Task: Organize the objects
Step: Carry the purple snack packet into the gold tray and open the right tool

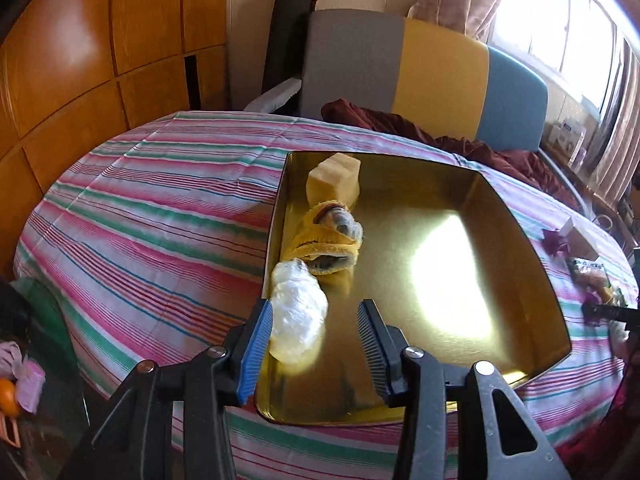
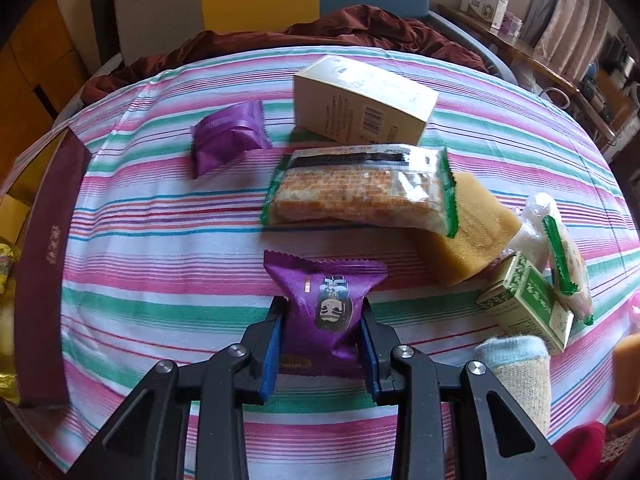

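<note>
1. Left wrist view: the left tool [image 1: 316, 344] hangs over the near left corner of a gold tin tray [image 1: 516, 216] that sits on a striped bedsheet [image 1: 152, 208]; its jaws stand apart and released, with a white plastic-wrapped bundle [image 1: 298, 316] lying between them, against the left blue pad but clear of the right one; nothing is gripped.
2. Same view: inside the tray, along its left wall, a yellow sock [image 1: 328, 236] lies just beyond the bundle and a pale sponge block [image 1: 334, 178] stands behind that; the three run in a line away from the tool; the right part of the tray floor is bare and glaring with light.
3. Right wrist view: the right tool [image 2: 322, 340] is clenched on a purple snack packet [image 2: 324, 308], pads pressing on both its sides; the packet's long axis runs straight ahead, along the fingers, its crimped far edge pointing away.
4. Same view: still on the sheet are a second purple packet [image 2: 228, 136], a cream box [image 2: 364, 100], a long cracker pack [image 2: 360, 188] resting on a tan sponge [image 2: 476, 232], a small green box [image 2: 528, 312] and a rolled sock [image 2: 516, 376].
5. Judgement: the tray's dark red edge [image 2: 52, 248] shows at the far left of this view, so the held packet likely has to travel leftward to reach it; the right hand already has the packet, the left hand is the nearer to the tray.
</note>
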Motion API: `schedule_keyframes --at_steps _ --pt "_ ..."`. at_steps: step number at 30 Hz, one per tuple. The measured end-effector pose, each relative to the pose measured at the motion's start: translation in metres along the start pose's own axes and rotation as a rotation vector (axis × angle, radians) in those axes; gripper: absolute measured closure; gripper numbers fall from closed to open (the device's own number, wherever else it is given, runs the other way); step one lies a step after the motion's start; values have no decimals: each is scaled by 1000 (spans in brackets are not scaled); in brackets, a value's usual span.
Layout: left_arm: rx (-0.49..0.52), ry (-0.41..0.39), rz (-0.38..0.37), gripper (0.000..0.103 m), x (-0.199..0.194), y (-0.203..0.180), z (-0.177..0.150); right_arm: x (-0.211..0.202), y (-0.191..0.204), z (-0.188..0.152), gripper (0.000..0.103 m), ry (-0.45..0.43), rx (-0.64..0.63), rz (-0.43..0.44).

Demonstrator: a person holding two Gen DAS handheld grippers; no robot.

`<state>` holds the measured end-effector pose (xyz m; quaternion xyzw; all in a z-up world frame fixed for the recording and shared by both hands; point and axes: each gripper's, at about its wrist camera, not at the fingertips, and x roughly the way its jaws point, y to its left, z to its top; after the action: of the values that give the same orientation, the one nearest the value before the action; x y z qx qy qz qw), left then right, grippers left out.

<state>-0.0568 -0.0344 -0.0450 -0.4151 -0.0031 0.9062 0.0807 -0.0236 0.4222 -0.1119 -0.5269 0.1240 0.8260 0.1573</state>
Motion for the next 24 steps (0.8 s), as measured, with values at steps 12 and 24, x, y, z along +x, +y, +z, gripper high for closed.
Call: schedule_keyframes --at_steps 12,24 --pt "-42 -13 -16 58 -8 2 -3 -65 98 -18 69 -101 -183 330" --pt "-191 -61 52 58 -23 58 -2 -81 265 -36 69 -68 -491 541"
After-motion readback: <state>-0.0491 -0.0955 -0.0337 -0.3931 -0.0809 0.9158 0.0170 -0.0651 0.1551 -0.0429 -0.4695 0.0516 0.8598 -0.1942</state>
